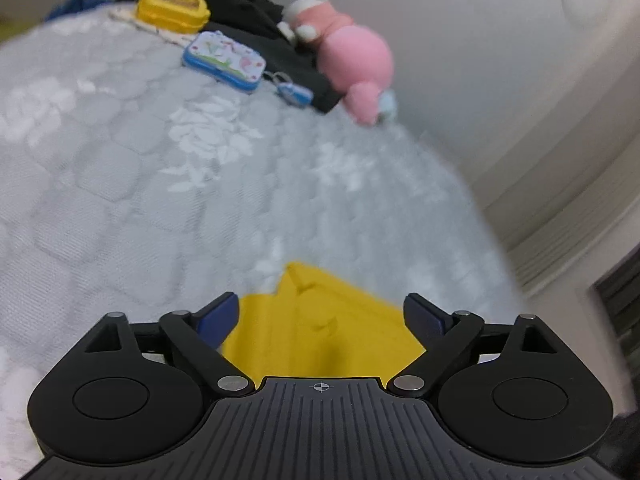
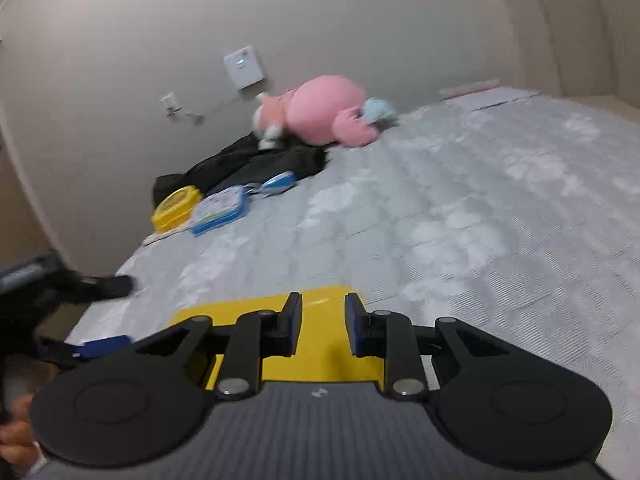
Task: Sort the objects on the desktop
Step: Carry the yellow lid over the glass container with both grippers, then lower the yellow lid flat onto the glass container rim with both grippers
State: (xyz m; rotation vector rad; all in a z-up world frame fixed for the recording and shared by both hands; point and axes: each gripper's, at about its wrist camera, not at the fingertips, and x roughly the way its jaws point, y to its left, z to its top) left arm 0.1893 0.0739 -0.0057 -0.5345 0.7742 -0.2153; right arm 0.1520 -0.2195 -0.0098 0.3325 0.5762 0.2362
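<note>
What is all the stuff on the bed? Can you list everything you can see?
yellow cloth: one, yellow, near edge of the bed, right below both grippers
pink plush toy: one, pink and white, far side by the wall
light blue item: one, beside the plush; too blurred to name
black clothing: one heap, black, under the plush's head
yellow box: one, yellow, beside the black clothing
blue tin: one, blue rim, patterned lid, next to the yellow box
small blue keyring item: one, right of the tin
bed cover: one, pale grey, flowered
wall panel: one, white
left gripper: open
right gripper: partly open, gripping nothing
</note>
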